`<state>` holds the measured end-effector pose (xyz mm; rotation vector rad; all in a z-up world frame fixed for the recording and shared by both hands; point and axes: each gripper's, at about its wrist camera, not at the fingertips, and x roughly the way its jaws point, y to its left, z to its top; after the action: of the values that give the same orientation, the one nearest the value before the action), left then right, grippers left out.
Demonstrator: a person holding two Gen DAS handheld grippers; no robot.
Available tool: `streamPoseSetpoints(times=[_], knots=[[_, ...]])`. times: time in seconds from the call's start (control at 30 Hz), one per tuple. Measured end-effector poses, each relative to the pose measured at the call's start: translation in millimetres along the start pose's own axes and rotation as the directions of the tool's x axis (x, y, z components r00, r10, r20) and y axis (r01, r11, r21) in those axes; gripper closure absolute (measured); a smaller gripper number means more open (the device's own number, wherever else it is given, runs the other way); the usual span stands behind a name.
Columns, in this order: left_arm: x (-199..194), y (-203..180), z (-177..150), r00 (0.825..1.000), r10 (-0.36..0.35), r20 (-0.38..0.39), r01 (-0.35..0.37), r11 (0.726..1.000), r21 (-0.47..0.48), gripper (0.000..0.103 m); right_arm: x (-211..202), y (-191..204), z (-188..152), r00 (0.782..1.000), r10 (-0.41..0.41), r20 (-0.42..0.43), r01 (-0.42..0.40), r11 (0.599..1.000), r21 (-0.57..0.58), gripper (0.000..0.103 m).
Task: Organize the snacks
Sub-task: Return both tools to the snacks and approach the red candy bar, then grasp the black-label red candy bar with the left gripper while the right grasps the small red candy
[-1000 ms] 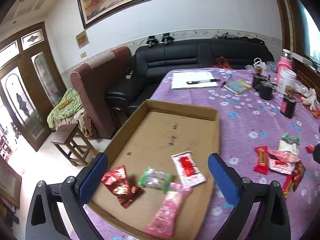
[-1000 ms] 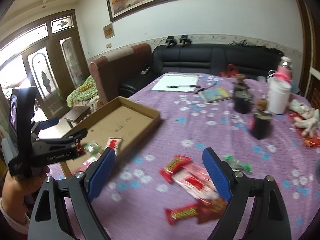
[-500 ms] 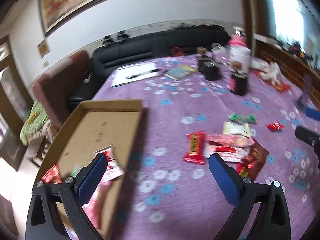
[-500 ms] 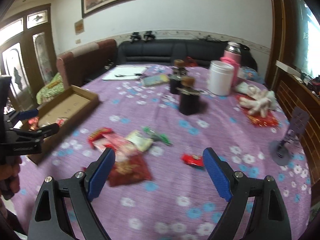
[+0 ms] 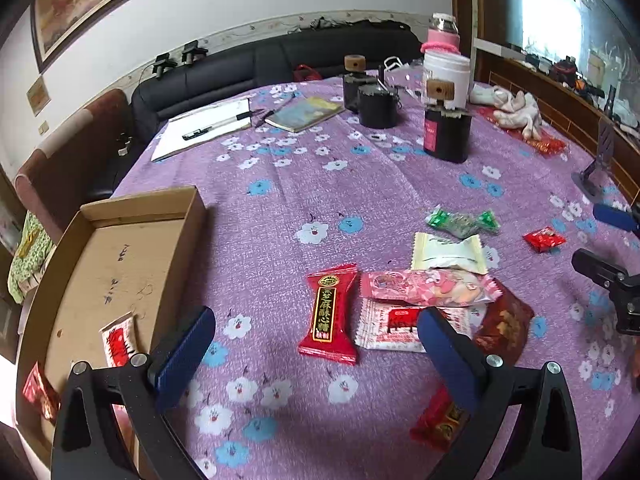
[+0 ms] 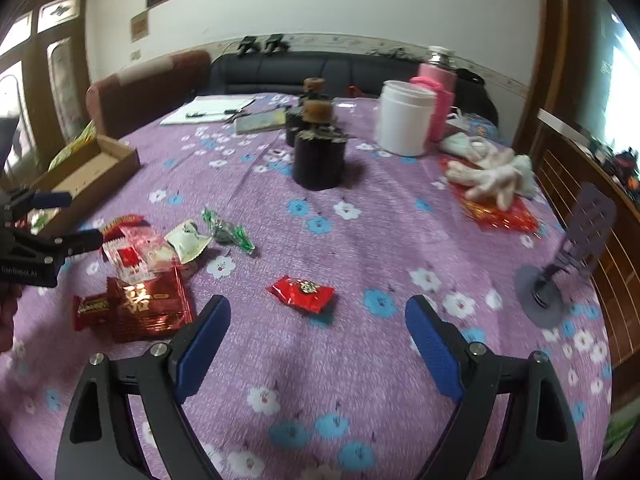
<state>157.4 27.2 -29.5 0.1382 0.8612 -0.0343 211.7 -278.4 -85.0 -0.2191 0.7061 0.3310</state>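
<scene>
From the left wrist, my left gripper (image 5: 316,344) has swung away from the shallow brown cardboard tray (image 5: 132,208), which a second ago filled this view, and now hangs over the loose sweets on the purple flowered tablecloth (image 5: 280,184). Its blue-padded jaws stand wide and hold nothing. Between them lies a long red wrapper with gold lettering (image 5: 330,314), touching a pink-and-white packet (image 5: 428,288) and a dark red foil bag (image 5: 504,324). A white-and-red sachet (image 5: 118,338) already sits in the tray, so I judge one delivery done and the next pick beginning.

From the right wrist, my right gripper (image 6: 318,344) has likewise come off the pile and now frames a small red candy (image 6: 301,292) lying alone, well apart from the heap. The jaws are spread wide, empty. Near the heap lie a green twisted sweet (image 6: 226,232) and a cream packet (image 6: 186,240). A black tin with a cork stopper (image 6: 319,156), a white plastic jar (image 6: 404,118) and a grey phone stand (image 6: 560,264) sit further off, clear of either reach; the overlapping wrappers are my likelier snag.
</scene>
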Motion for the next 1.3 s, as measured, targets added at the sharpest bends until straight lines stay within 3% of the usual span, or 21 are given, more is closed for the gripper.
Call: streamPoseSetpoints(times=[0.37, 0.4, 0.47, 0.57, 0.63, 0.77, 0.9, 0.97, 1.2, 1.3], knots=[[19, 5, 5, 0.999, -0.044, -0.025, 0.044, 0.999, 0.006, 0.002, 40, 15, 12, 0.998, 0.046, -0.052, -0.049, 0.997, -0.065, 0.015], [20, 6, 6, 0.998, -0.052, -0.027, 0.052, 0.999, -0.001, 0.004, 42, 15, 12, 0.997, 0.049, -0.056, -0.052, 0.997, -0.062, 0.016], [23, 7, 7, 0.998, -0.053, -0.035, 0.053, 0.999, -0.007, 0.008, 44, 13, 13, 0.996, 0.061, -0.064, -0.064, 0.997, -0.051, 0.03], [28, 4, 8, 0.997, -0.047, -0.065, 0.047, 0.999, 0.006, 0.021, 49, 10, 13, 0.993, 0.075, -0.087, -0.078, 0.997, -0.028, 0.039], [31, 3, 7, 0.996, -0.038, -0.08, 0.039, 0.999, 0.012, 0.036, 50, 7, 12, 0.992, 0.085, -0.093, -0.086, 0.996, -0.012, 0.041], [34, 7, 6, 0.991, -0.095, -0.098, 0.093, 0.995, -0.029, 0.055, 51, 4, 12, 0.991, 0.096, -0.098, -0.096, 0.995, 0.004, 0.054], [34, 8, 6, 0.988, -0.112, -0.103, 0.108, 0.993, -0.037, 0.072, 52, 3, 11, 0.989, 0.103, -0.103, -0.102, 0.995, 0.014, 0.058], [34, 7, 6, 0.987, -0.121, -0.107, 0.118, 0.992, -0.039, 0.076, 52, 3, 11, 0.989, 0.105, -0.107, -0.104, 0.994, 0.016, 0.064], [34, 6, 7, 0.982, -0.155, -0.106, 0.15, 0.987, -0.059, 0.082, 54, 6, 11, 0.989, 0.097, -0.115, -0.096, 0.995, 0.01, 0.065], [34, 6, 7, 0.981, -0.165, -0.104, 0.159, 0.985, -0.062, 0.083, 54, 5, 11, 0.989, 0.094, -0.117, -0.093, 0.996, 0.018, 0.073]])
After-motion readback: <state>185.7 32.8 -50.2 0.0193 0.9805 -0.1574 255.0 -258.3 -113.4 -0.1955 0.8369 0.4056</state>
